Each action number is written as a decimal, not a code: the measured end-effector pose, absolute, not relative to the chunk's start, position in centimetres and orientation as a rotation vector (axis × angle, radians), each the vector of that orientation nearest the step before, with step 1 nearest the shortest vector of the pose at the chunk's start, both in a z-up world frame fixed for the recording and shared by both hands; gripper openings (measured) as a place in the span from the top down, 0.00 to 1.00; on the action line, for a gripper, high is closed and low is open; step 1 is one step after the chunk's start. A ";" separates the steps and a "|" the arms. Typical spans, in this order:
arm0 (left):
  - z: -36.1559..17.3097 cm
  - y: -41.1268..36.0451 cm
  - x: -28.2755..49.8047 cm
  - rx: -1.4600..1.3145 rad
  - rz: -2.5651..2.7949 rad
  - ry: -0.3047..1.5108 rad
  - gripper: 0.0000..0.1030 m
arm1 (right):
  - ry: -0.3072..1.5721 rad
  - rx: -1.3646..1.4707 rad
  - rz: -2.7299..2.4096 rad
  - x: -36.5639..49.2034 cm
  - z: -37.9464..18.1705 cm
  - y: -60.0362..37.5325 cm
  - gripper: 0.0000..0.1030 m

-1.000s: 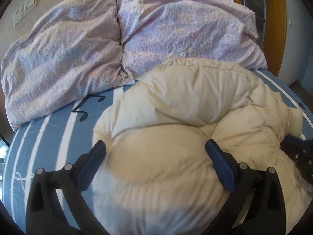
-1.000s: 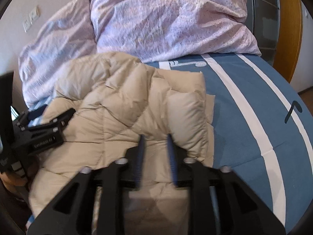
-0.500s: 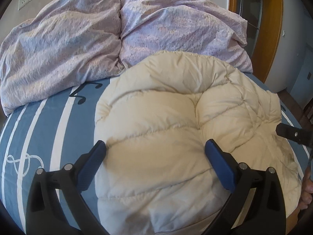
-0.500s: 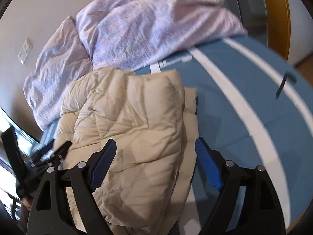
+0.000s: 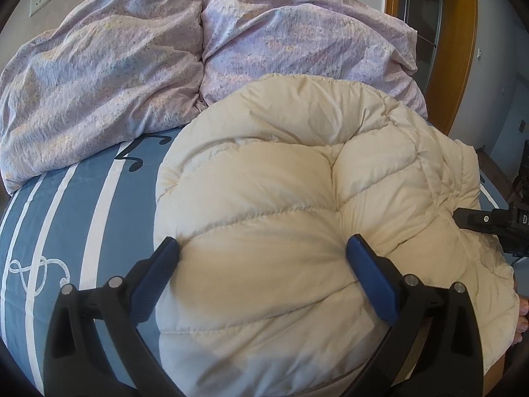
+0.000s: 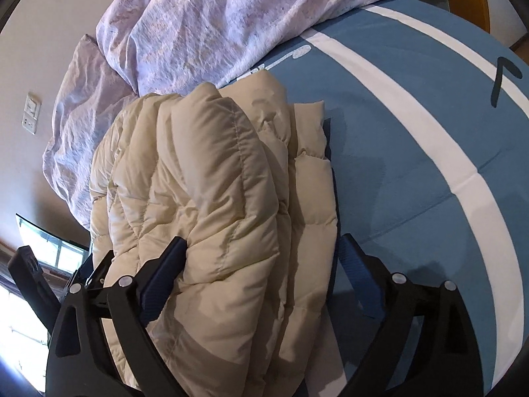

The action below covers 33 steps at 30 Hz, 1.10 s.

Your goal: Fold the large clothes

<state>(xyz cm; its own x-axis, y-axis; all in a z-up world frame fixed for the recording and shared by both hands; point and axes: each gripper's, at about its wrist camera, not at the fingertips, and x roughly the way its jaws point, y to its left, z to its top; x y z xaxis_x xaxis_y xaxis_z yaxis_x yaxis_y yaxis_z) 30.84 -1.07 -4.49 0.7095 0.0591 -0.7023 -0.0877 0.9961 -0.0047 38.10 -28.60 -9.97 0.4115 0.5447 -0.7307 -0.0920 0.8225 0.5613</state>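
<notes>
A cream quilted down jacket (image 5: 297, 198) lies folded in a thick bundle on the blue striped bed (image 5: 66, 218). My left gripper (image 5: 263, 251) is open, its blue pads spread wide just above the jacket's near end. In the right wrist view the jacket (image 6: 215, 182) lies in stacked layers. My right gripper (image 6: 261, 251) is open over its near right edge, holding nothing. The right gripper also shows at the right edge of the left wrist view (image 5: 489, 221), beside the jacket.
Two lilac pillows (image 5: 198, 49) lie at the head of the bed behind the jacket. A wooden door frame (image 5: 459, 43) stands at the right. Blue sheet with white stripes (image 6: 429, 149) spreads right of the jacket. A window (image 6: 39, 251) is at far left.
My right gripper was shut on the jacket's edge one second ago and has opened and let go. Both grippers have drawn back a little. The jacket has settled into a flatter bundle.
</notes>
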 end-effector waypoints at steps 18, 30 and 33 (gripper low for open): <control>-5.0 -0.9 30.8 -0.048 0.085 0.774 0.02 | 1.074 0.546 0.576 38.6 -11.1 -27.9 0.50; -5.0 -0.9 30.9 -0.047 0.104 0.769 0.02 | 1.027 0.393 0.510 38.0 -9.6 -25.7 0.70; -5.1 -0.8 30.8 -0.051 0.108 0.766 0.02 | 1.020 0.369 0.508 38.0 -9.4 -25.3 0.71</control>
<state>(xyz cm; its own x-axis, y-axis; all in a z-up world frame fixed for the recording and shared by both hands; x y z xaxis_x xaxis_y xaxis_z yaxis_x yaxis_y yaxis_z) 30.85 -0.81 -5.05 0.7152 0.0787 -0.6945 -0.1156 0.9933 -0.0066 38.02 -25.28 -9.44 0.4249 0.5618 -0.7098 -0.2280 0.8253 0.5167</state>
